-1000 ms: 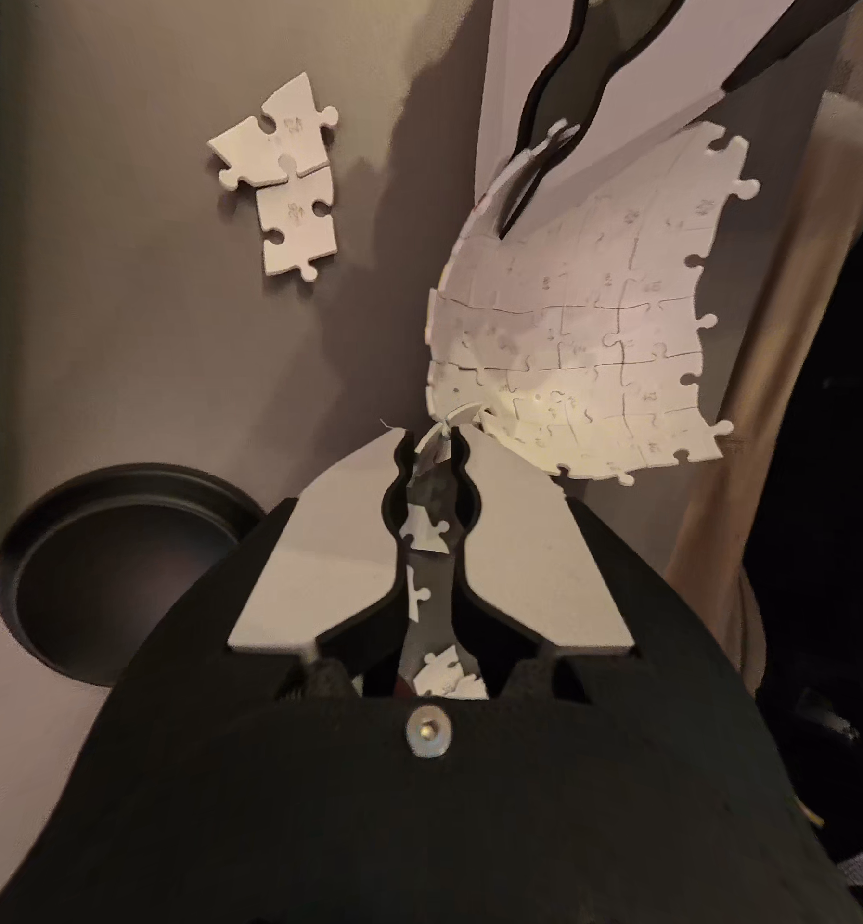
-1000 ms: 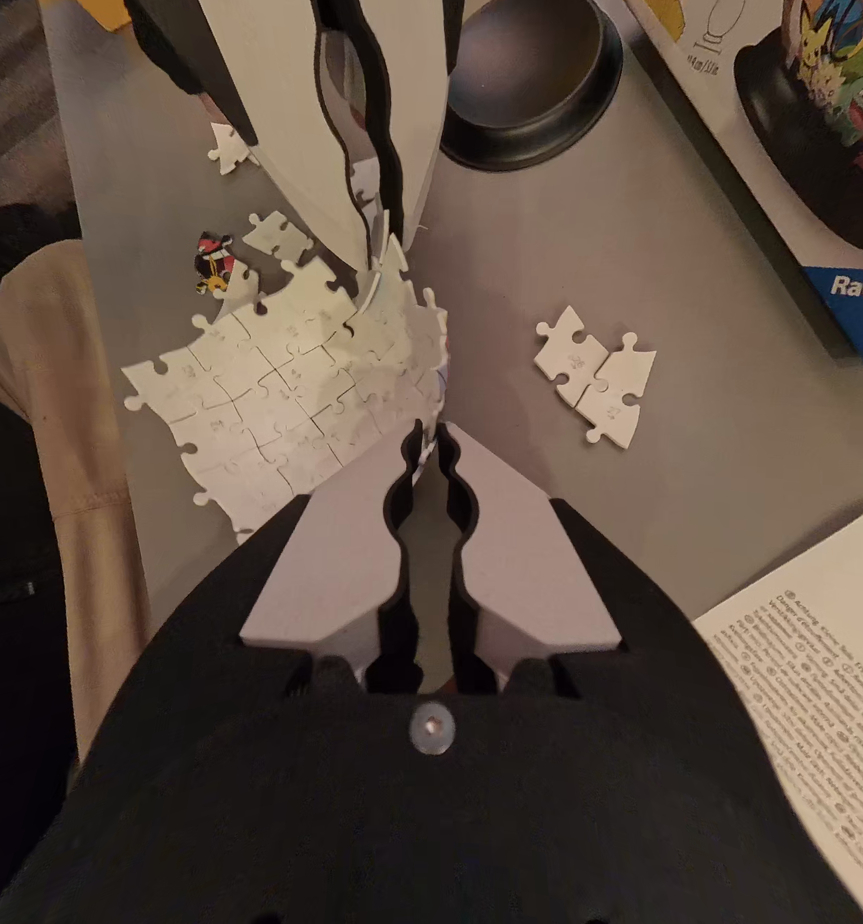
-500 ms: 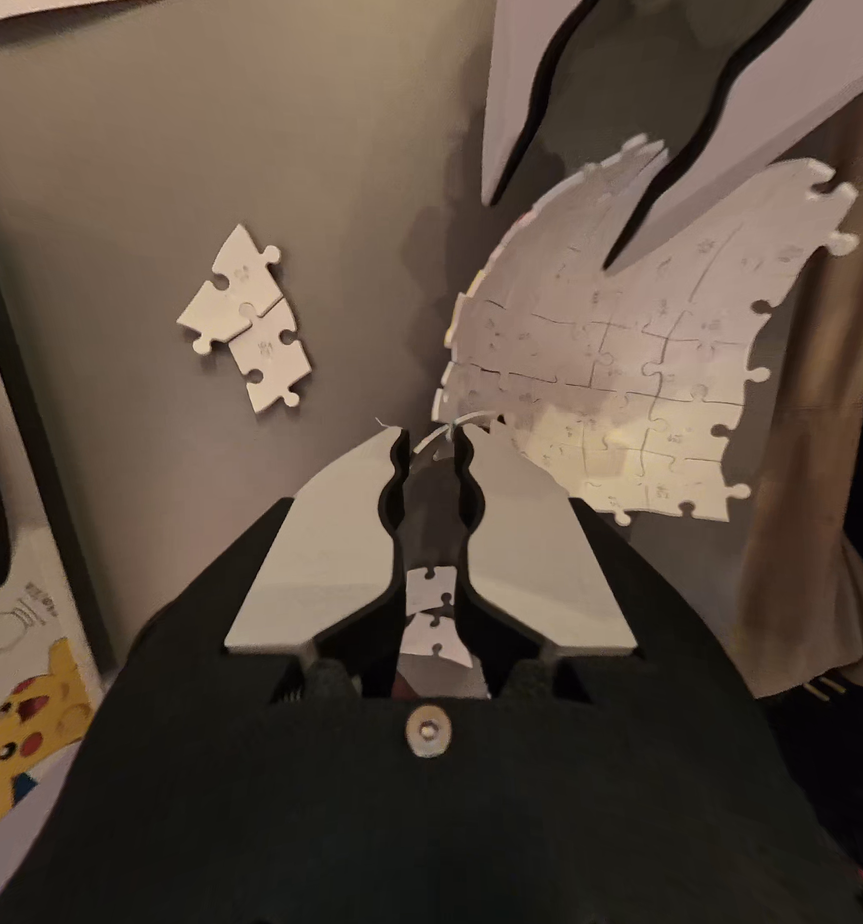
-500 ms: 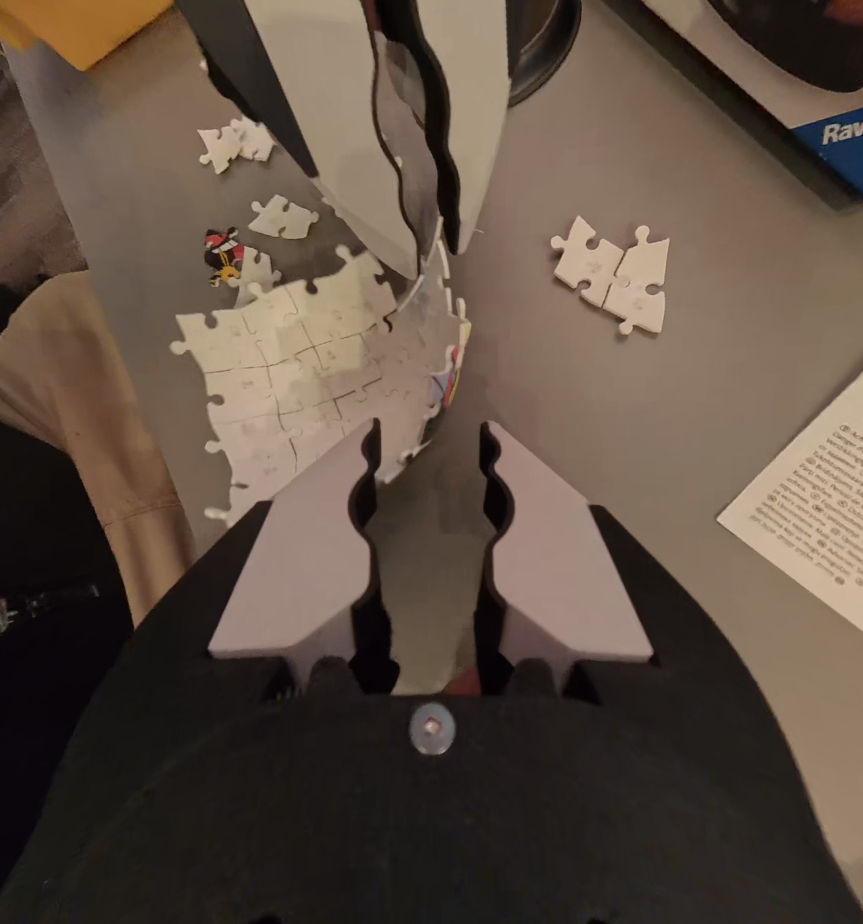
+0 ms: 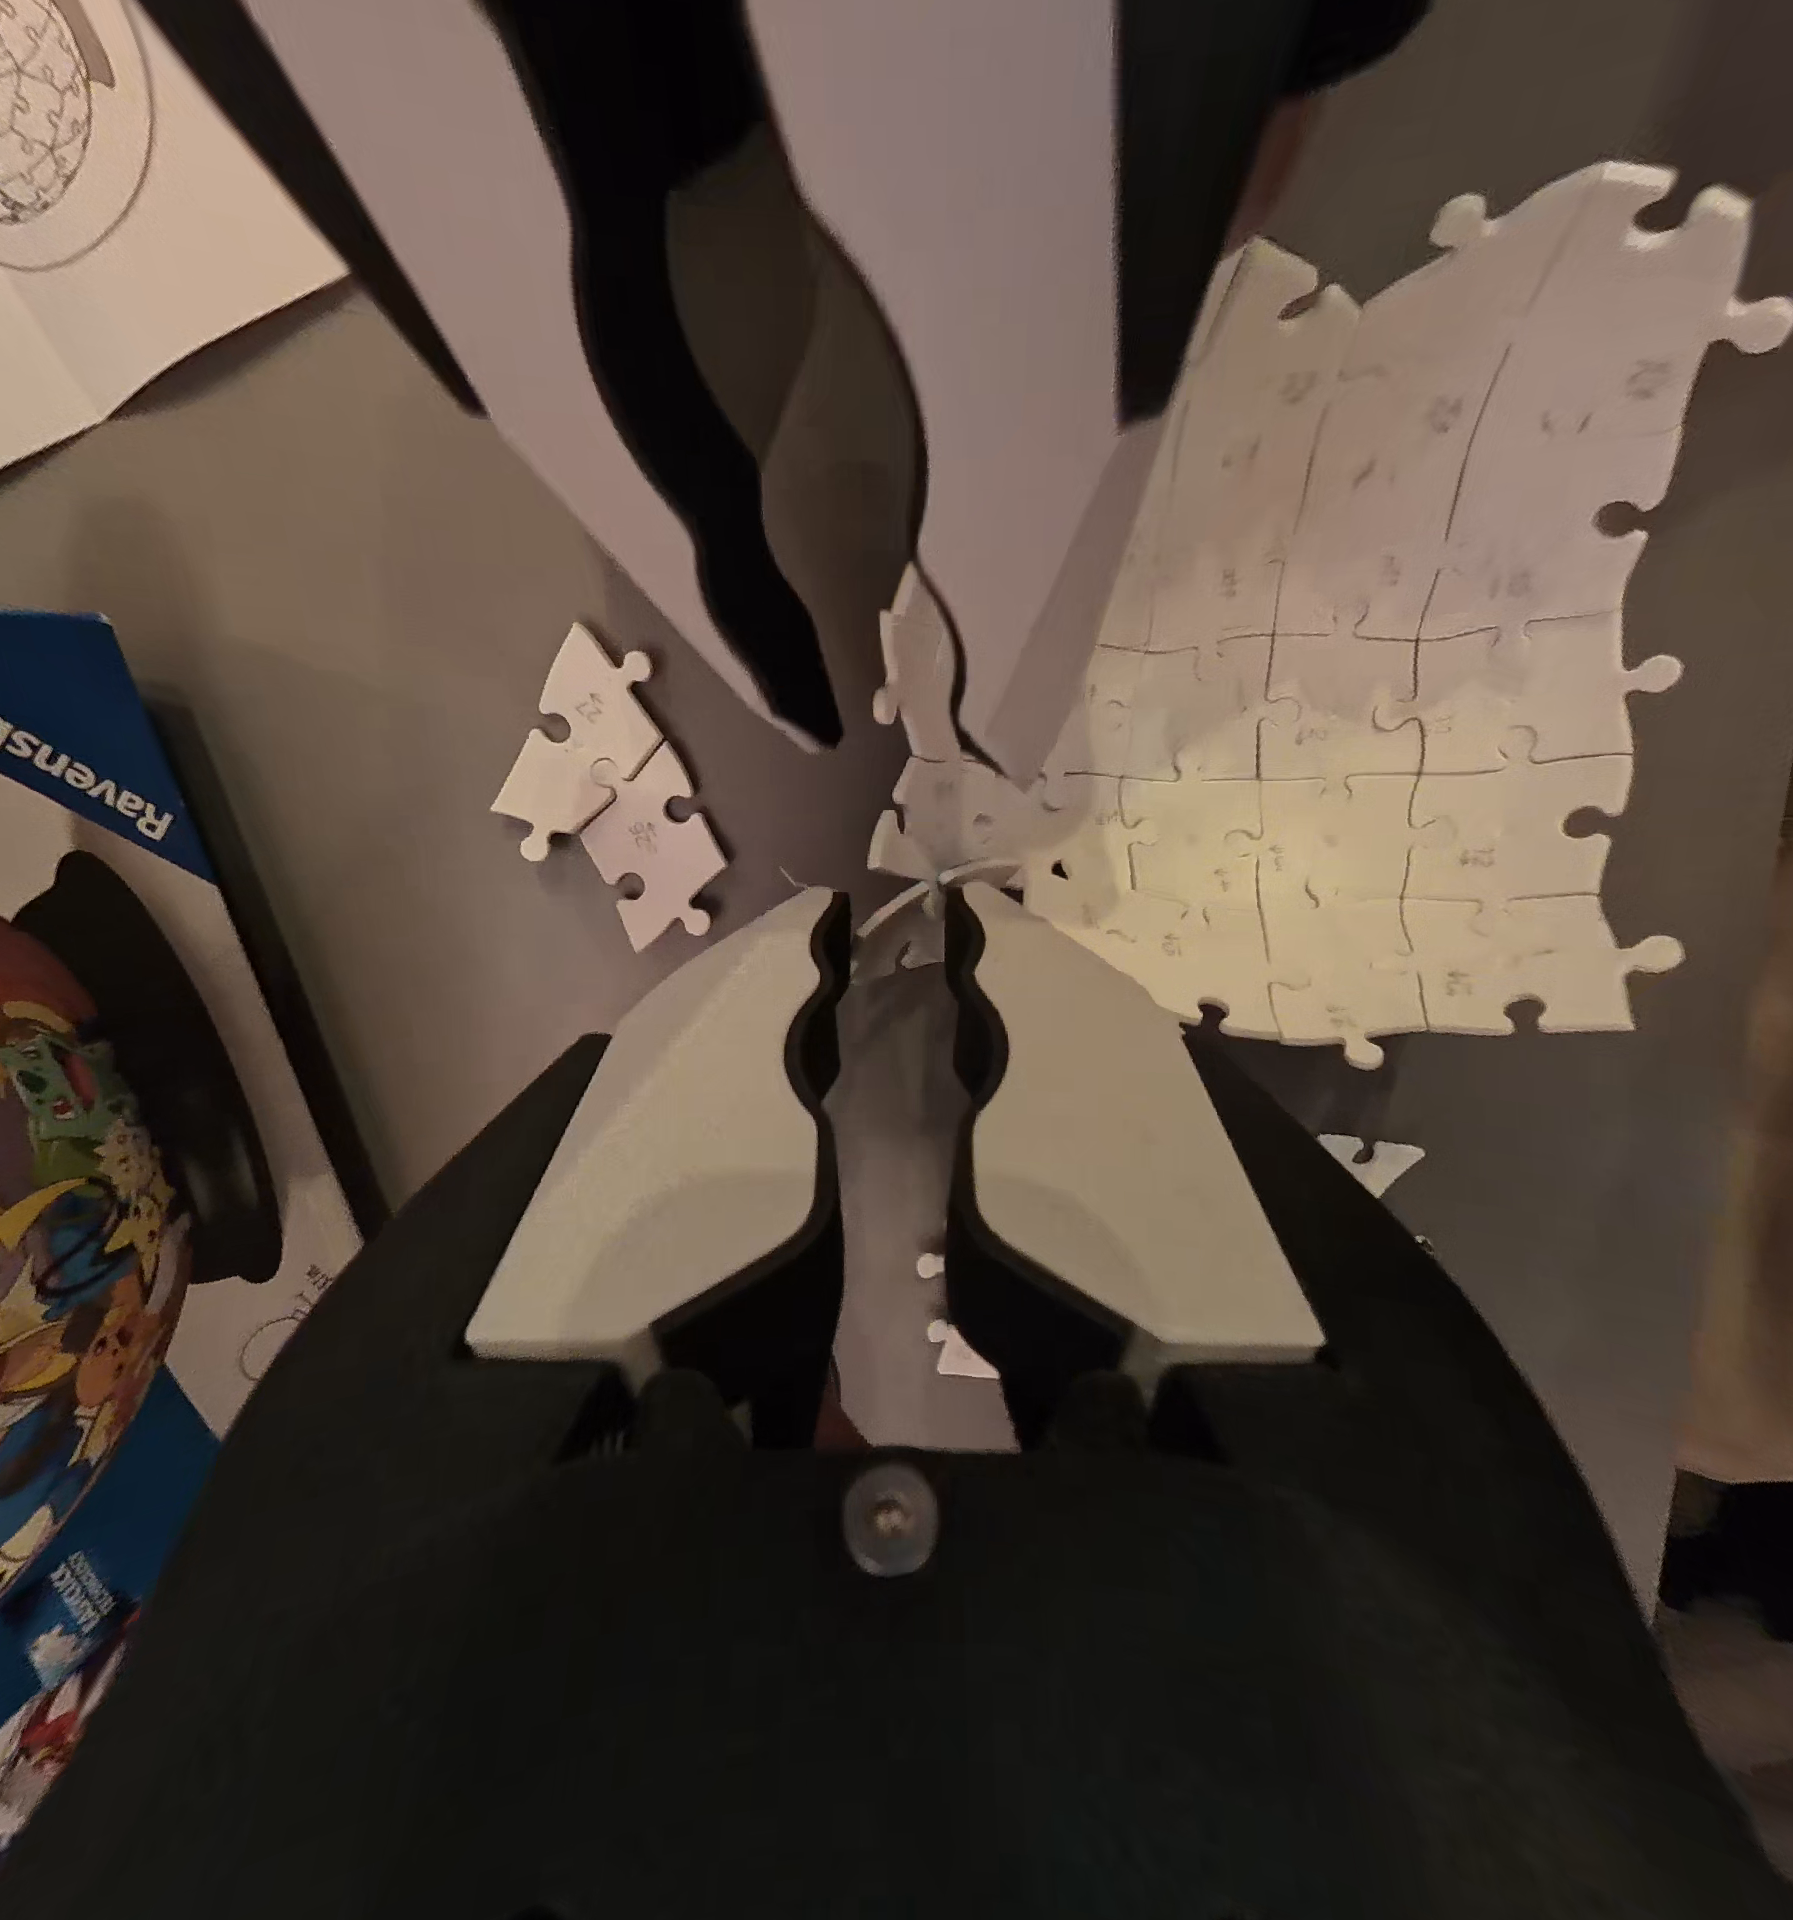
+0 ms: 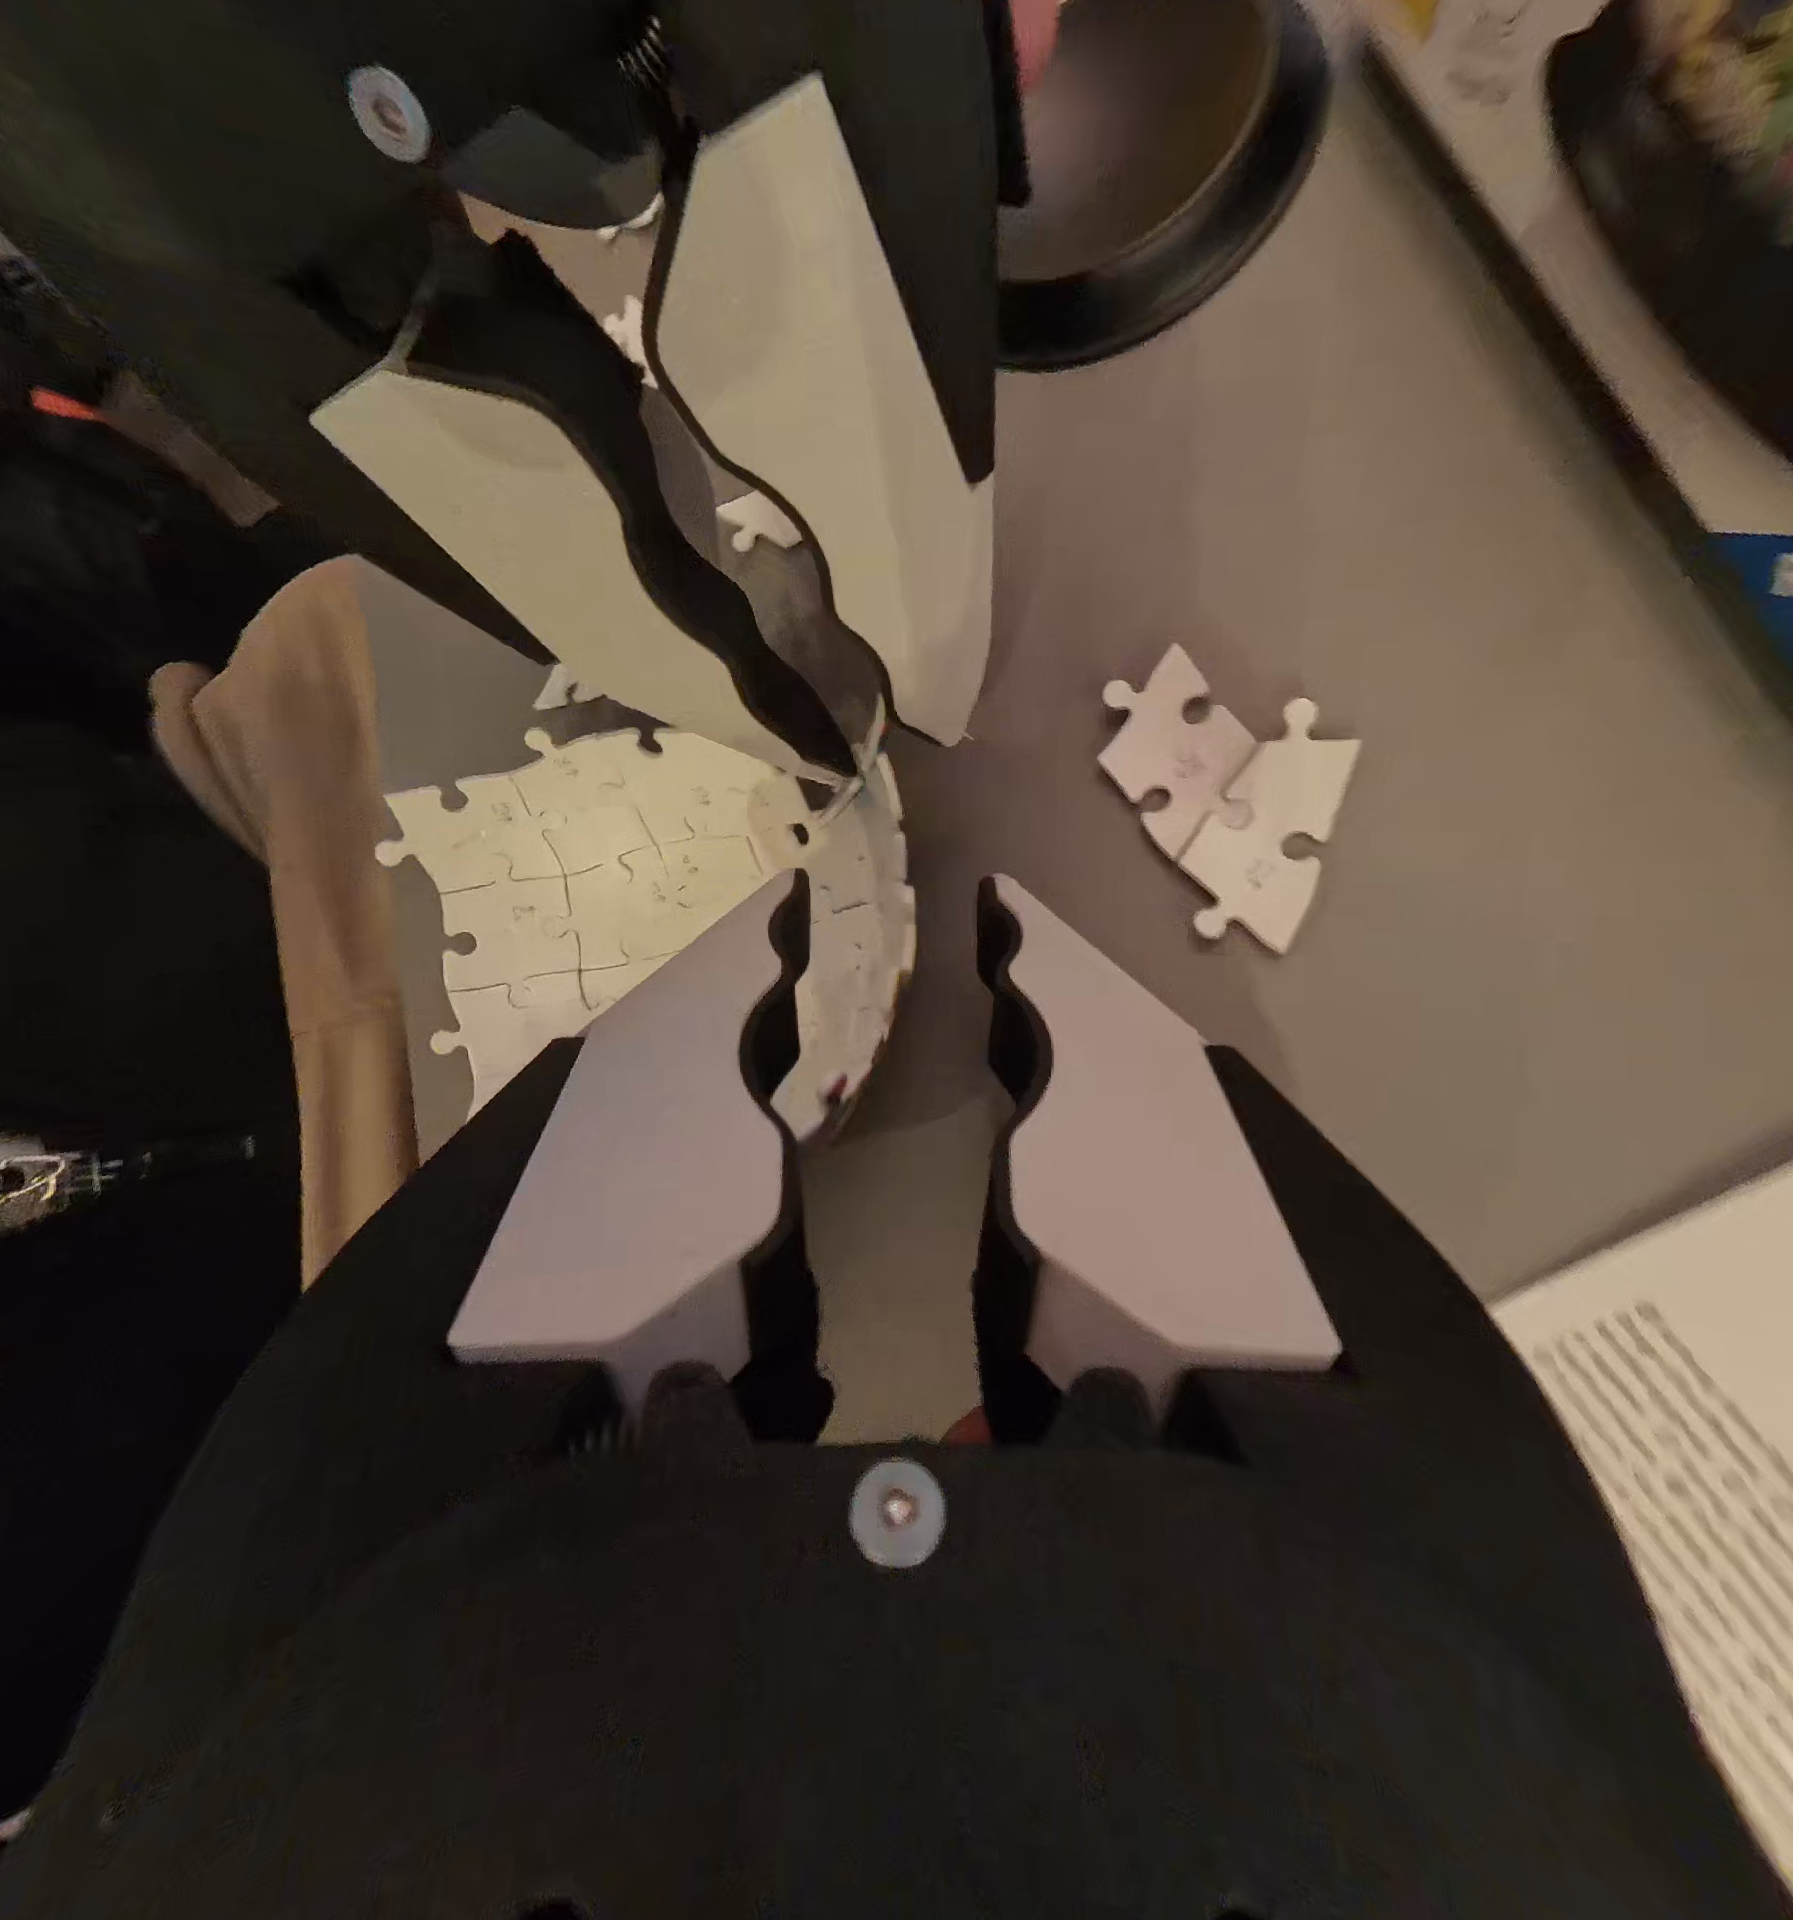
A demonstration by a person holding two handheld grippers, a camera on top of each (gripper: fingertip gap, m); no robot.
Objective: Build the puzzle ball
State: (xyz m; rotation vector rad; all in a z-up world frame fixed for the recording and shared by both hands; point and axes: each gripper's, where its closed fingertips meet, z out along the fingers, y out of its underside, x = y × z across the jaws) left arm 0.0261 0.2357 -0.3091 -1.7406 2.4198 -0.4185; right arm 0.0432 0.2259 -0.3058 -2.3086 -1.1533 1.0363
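A curved white panel of joined puzzle pieces hangs above the grey table, back side toward the camera. My left gripper is shut on the panel's edge and holds it up; it also shows in the right wrist view. My right gripper is open, with the panel's curved edge lying between its fingers, against the left one. It reaches in from the top in the left wrist view. A small cluster of three joined white pieces lies flat on the table.
The blue puzzle box lies beside the work area. A white instruction sheet lies on the table, a black round stand farther back. A loose piece lies under the panel. A beige sleeve is at the table edge. The grippers are tip to tip, or close to it.
My right gripper opened and let go of the panel, then moved in so the panel's edge sits between its open fingers. My left gripper kept its grip and swung the panel around.
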